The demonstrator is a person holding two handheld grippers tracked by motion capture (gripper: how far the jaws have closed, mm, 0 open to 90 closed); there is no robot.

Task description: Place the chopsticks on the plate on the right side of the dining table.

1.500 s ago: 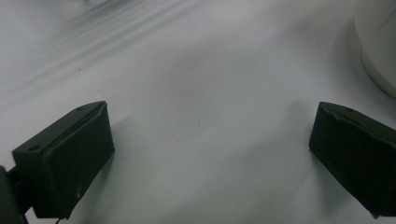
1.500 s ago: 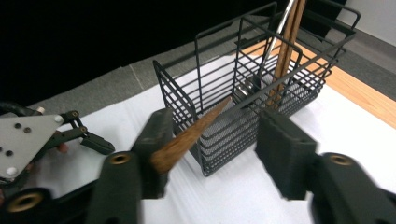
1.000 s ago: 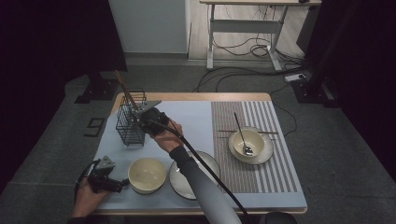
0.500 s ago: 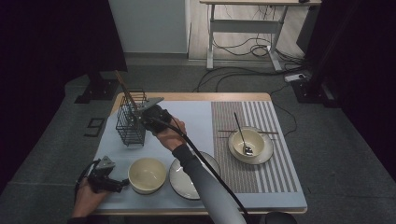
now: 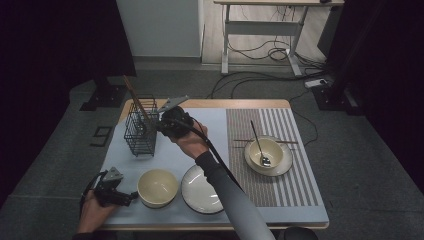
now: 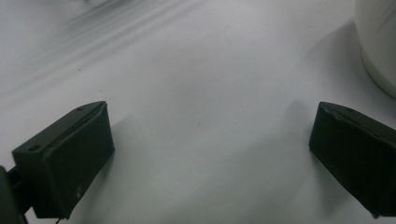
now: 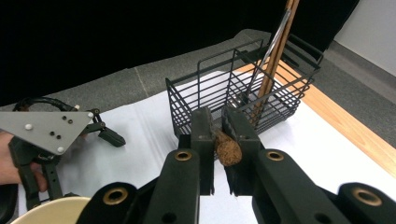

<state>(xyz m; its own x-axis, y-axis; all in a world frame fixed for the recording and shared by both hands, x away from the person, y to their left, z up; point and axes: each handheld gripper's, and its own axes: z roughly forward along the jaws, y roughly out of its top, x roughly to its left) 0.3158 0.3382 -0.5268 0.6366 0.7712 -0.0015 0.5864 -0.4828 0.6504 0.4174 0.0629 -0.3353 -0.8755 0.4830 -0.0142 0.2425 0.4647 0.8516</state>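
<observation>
My right gripper (image 7: 217,135) is shut on the brown wooden handle (image 7: 227,149) of a utensil; the rest of that utensil is hidden by the jaws. It hovers right beside the black wire basket (image 7: 233,93), which holds wooden sticks and a metal utensil (image 7: 275,46). From above, the right gripper (image 5: 162,125) sits at the right side of the basket (image 5: 141,132). My left gripper (image 6: 210,149) rests open on the pale mat, nothing between its fingers (image 6: 70,154). In the high view the left gripper (image 5: 131,196) lies just left of a cream bowl (image 5: 157,186).
A white plate (image 5: 200,189) sits right of the cream bowl. On the striped placemat (image 5: 280,185) stands another bowl with a spoon (image 5: 267,155) on a plate, chopsticks (image 5: 240,141) behind it. The wooden table edge (image 7: 350,121) runs past the basket.
The right gripper has risen a little and drifted slightly right beside the basket, still clamped on the wooden handle. The left gripper has stayed put.
</observation>
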